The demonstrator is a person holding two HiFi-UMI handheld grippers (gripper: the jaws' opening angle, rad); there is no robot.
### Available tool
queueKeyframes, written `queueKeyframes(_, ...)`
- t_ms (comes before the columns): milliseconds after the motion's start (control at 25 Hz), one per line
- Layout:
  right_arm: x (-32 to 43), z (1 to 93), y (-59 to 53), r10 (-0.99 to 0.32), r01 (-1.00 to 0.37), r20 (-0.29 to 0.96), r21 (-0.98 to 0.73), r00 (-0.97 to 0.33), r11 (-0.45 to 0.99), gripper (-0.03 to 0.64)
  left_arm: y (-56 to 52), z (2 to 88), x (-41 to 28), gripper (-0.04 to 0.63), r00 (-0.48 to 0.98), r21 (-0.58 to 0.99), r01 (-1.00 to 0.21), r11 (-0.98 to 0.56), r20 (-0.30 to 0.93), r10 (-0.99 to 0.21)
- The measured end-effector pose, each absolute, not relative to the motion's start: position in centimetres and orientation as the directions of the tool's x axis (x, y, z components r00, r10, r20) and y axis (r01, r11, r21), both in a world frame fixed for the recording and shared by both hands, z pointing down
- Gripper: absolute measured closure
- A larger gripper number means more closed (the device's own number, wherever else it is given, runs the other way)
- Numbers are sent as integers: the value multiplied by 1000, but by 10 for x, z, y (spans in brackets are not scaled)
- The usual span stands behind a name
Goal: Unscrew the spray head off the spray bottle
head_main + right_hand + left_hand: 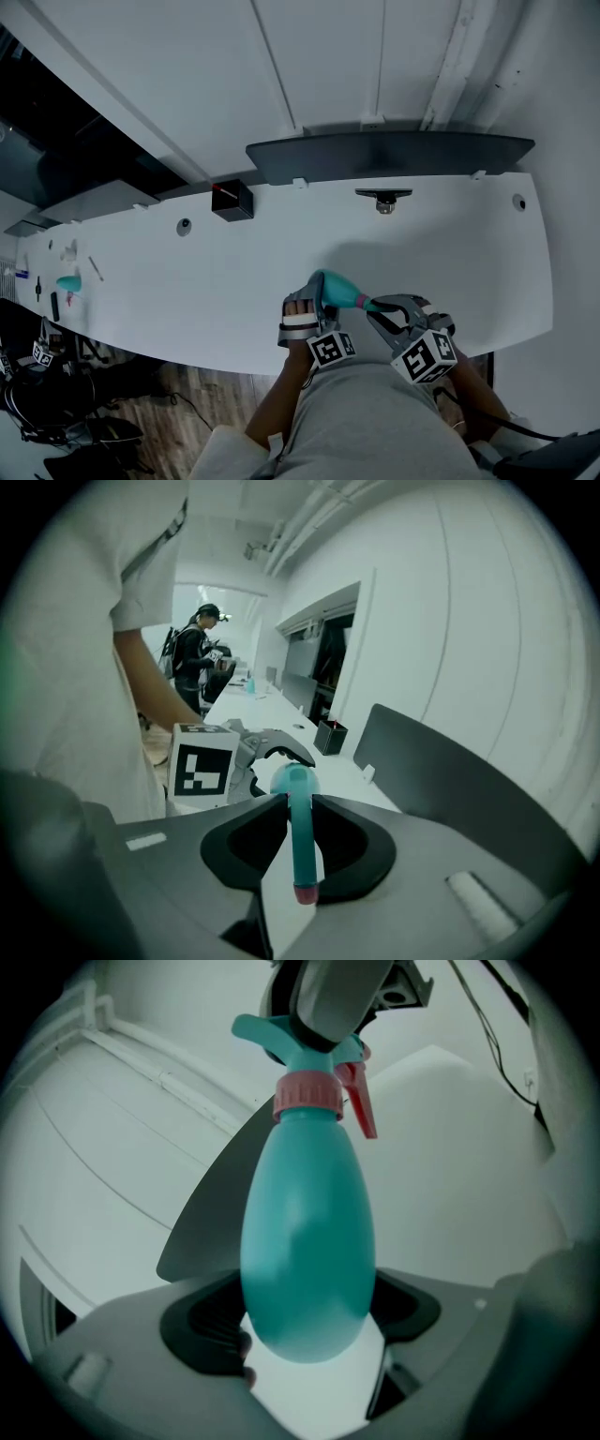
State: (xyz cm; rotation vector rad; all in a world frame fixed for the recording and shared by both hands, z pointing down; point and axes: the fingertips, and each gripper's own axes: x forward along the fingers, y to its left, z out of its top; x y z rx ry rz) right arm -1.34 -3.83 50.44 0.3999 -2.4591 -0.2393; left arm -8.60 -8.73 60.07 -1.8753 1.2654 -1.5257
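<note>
Spray bottle (307, 1232), one, in left tool (317, 300), spray head (302, 841), one, in right tool (382, 309)

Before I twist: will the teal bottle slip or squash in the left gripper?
Probably slippery: the spray bottle is smooth and egg-shaped, and the left gripper holds only its rounded base. It looks like thin plastic, so may dent. It could spin when the spray head turns.

This looks like a plain shared office or workroom. A long white desk (187, 272) crosses the middle of the head view, with round cable holes (184, 226), a small black box (232, 200) and a dark grey panel (389, 155) at its far edge. Pipes (459, 47) run up the white wall at upper right, and wood-look flooring (187, 403) shows at lower left. At the upper left of the right gripper view, another person (195, 658) stands by the desks.
</note>
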Motion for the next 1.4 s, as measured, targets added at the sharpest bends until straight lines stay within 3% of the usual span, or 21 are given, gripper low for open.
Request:
queueKeyframes(160,-14,506,-31,-373,-67,578,481,-726,874,534,-86,603,-83,201,1,-762,-398,-511,557,-831)
queueKeyframes(320,-14,507,-27,-391,28,580,583,-714,812,534,-86,606,-83,201,4,-752,-411,-515,564,-826)
queueKeyframes(480,-8,501,-31,-414,17,559,609,-719,793,534,-87,614,-106,201,-45,-718,-489,-496,589,-807)
queueKeyframes(800,-8,489,-28,-401,-14,515,602,-758,798,534,-90,609,-112,201,-52,-713,-517,-473,578,-815)
queueKeyframes(1120,36,450,-21,-410,-195,380,490,-829,849,534,-87,609,-155,201,-86,-556,-756,-344,606,-790)
queueKeyframes(1280,81,450,-37,-517,-340,398,436,-758,833,534,-85,604,-183,201,-92,-430,-873,-232,611,-786)
queueKeyframes(1400,91,461,-51,-605,-453,401,414,-688,790,534,-87,587,-174,201,-16,-347,-911,-221,568,-823)
